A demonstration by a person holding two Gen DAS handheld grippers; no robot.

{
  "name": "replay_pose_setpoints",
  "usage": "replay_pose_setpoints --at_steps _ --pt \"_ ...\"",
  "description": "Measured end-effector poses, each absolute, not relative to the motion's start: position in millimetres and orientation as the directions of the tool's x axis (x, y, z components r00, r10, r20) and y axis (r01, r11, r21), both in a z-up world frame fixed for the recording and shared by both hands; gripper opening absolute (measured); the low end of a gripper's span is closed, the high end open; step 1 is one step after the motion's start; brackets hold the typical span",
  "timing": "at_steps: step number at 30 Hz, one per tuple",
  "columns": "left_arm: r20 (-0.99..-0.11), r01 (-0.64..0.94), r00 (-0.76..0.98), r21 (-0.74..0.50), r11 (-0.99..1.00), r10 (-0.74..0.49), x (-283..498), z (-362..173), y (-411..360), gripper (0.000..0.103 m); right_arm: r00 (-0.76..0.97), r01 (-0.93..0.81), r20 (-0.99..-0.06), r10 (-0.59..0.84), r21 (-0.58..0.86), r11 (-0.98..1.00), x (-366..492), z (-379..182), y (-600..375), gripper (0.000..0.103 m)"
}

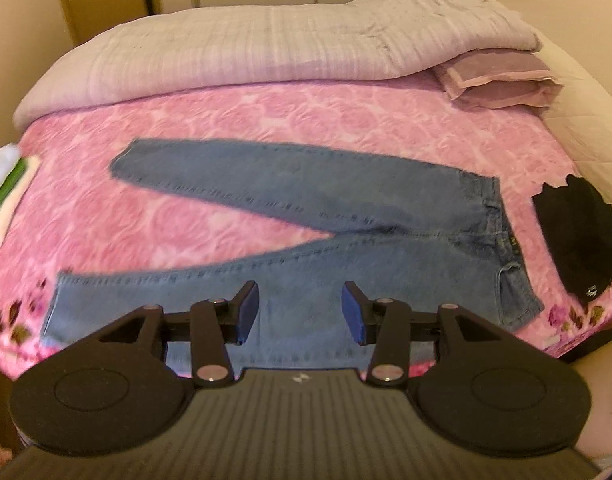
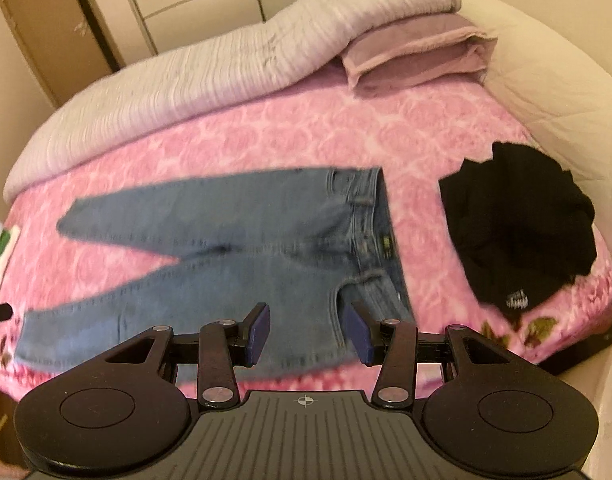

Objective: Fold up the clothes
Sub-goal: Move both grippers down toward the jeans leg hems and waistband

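A bed (image 1: 266,120) with a pink rose-patterned cover fills both views, a pale rolled quilt (image 1: 266,36) and a folded lilac blanket (image 1: 502,80) lying along its far side against cream cupboard doors. The jeans (image 1: 346,216) lie flat on the cover, waistband to the right and both legs spread apart in a V toward the left; a crumpled black garment (image 2: 518,220) sits just beside the waistband, and a white and green folded cloth (image 1: 10,196) rests at the left edge. The left gripper (image 1: 301,312) hovers above the near leg, its fingers about half open with nothing between them; the right gripper (image 2: 306,334) hangs over the hip and pocket area, likewise part open and empty. The step in hand looks like the first fold, bringing one leg over the other. To do it well, the left fingers should pinch the near leg close to its hem and the right fingers should take the near corner of the waistband, so both ends rise together. Carry the near half across onto the far leg, matching the seams and hems, and keep the denim taut so no crease is trapped. Stay clear of the black garment.
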State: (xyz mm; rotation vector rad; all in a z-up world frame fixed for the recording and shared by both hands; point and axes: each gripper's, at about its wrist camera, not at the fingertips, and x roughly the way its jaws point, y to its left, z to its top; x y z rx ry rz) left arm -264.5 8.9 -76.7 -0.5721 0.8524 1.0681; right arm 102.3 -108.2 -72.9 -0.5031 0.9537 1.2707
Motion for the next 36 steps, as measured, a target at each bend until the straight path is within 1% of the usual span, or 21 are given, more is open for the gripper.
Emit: replay_pose_setpoints --at_steps 3,5,6,7,9,12,17,23,29,36 --pt "-0.826 -0.905 0.243 -0.004 0.425 0.508 -261 -76 46 0.042 0.027 -0.944 -0.812 0.583 0.172 0.283 107 -69 -85 0.047" --pt "-0.823 -0.893 0.26 -0.006 0.45 0.506 -260 -74 70 0.044 0.052 -0.943 -0.806 0.589 0.154 0.294 107 -67 -70 0.047" --pt "-0.821 -0.886 0.269 -0.006 0.464 0.503 -260 -73 84 0.048 0.066 -0.943 -0.802 0.594 0.144 0.299 105 -66 -62 0.047" --pt "-0.821 -0.88 0.273 -0.003 0.475 0.501 -261 -74 97 0.049 0.08 -0.943 -0.796 0.599 0.134 0.305 104 -65 -55 0.047" --pt "-0.822 -0.869 0.281 0.002 0.495 0.496 -261 -77 123 0.049 0.107 -0.936 -0.782 0.614 0.13 0.328 99 -65 -42 0.047" --pt "-0.823 -0.849 0.305 -0.007 0.528 0.479 -258 -84 159 0.049 0.104 -0.922 -0.767 0.633 0.164 0.35 90 -71 -25 0.047" --pt "-0.838 -0.807 0.333 -0.017 0.59 0.431 -252 -109 204 0.049 0.09 -0.911 -0.81 0.579 0.168 0.376 77 -102 1 0.047" --pt "-0.852 -0.77 0.364 -0.048 0.636 0.376 -246 -140 230 0.049 0.047 -0.908 -0.875 0.482 0.164 0.385 77 -141 16 0.047" --pt "-0.869 -0.745 0.38 -0.085 0.662 0.316 -235 -172 248 0.049 0.062 -0.925 -0.871 0.488 0.134 0.356 86 -166 40 0.047" --pt "-0.877 -0.707 0.385 -0.08 0.702 0.288 -205 -216 272 0.049 0.048 -0.955 -0.891 0.451 0.092 0.283 107 -220 75 0.047"
